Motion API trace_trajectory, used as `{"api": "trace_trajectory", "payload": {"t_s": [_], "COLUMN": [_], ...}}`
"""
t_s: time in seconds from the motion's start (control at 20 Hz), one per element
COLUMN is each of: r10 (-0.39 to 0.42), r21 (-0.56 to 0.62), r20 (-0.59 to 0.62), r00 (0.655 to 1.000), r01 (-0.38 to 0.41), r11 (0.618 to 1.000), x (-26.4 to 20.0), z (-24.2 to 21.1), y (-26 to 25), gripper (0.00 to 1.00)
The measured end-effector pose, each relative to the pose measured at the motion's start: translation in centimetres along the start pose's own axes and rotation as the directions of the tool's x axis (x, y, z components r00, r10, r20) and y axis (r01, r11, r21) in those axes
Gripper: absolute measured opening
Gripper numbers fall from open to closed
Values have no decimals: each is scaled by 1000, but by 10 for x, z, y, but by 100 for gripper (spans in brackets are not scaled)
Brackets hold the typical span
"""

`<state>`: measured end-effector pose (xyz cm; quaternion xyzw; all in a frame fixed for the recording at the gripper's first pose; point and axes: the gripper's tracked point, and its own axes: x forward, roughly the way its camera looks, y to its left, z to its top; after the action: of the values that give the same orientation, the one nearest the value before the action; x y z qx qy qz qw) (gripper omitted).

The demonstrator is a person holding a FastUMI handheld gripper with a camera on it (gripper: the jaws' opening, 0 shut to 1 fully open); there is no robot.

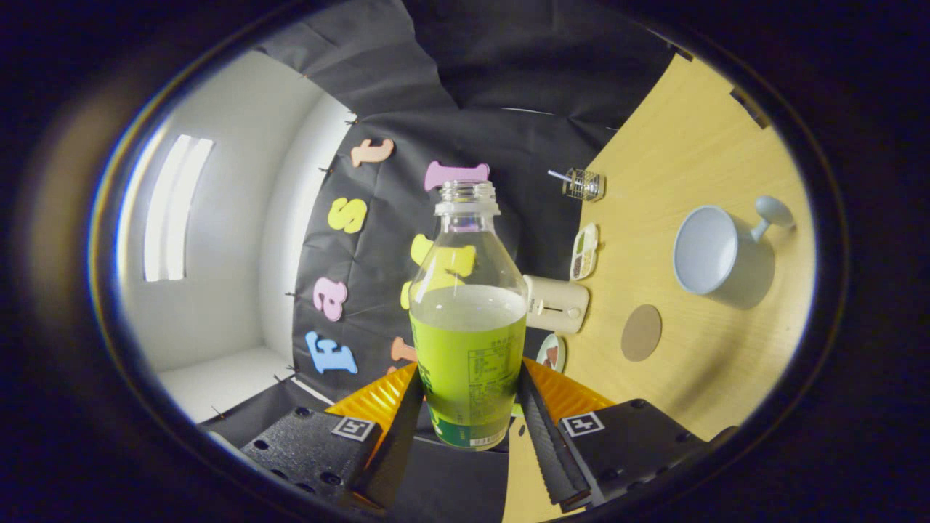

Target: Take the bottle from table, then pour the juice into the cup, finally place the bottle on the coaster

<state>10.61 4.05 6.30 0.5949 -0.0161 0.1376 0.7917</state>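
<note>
The juice bottle (pixel 468 319) stands between the 2 fingers of the gripper (pixel 468 396), and both black finger pads press on its lower body over the green label, so the tongs are closed to about the width of the bottle and hold it firmly. Its cap is off, the mouth is open, and the yellow-green juice fills it a little above half. The view is rolled: the wooden table (pixel 697 131) rises on the right side, so I judge that the bottle is lifted from the table and the tilt toward the cup is starting. The cup (pixel 708 250), light blue with 1 handle, is to the right and farther away, well apart from the bottle, and its opening looks empty. The round brown coaster (pixel 641 333) lies nearer than the cup, between it and the fingers. To pour well, I think the mouth of the bottle should first come over the rim of the cup, then the tilt should grow slowly, because the open neck can spill juice on the table. At the far edge of the table, along the black cloth, I count 1 small glass jar (pixel 583 184), 1 white seasoning tray (pixel 584 251), 1 cream toaster (pixel 556 304) and 1 small plate (pixel 551 354).
</note>
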Motion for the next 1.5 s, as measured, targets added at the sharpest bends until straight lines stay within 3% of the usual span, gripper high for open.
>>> {"api": "trace_trajectory", "payload": {"t_s": [0.25, 0.4, 0.6, 0.95, 1.5], "r10": [-34, -104, -174, -238, -332], "r21": [-152, -294, -458, -642, -821], "r20": [-17, -27, -22, 35, 114], "r00": [999, 994, 984, 971, 937], "r01": [31, 91, 145, 204, 277], "r11": [988, 951, 877, 739, 499], "x": [1, 0, -1, 7, 55], "z": [-14, -19, -23, -12, 2], "y": [-6, -17, -27, -40, -64], "gripper": [78, 79, 79, 79, 80]}}
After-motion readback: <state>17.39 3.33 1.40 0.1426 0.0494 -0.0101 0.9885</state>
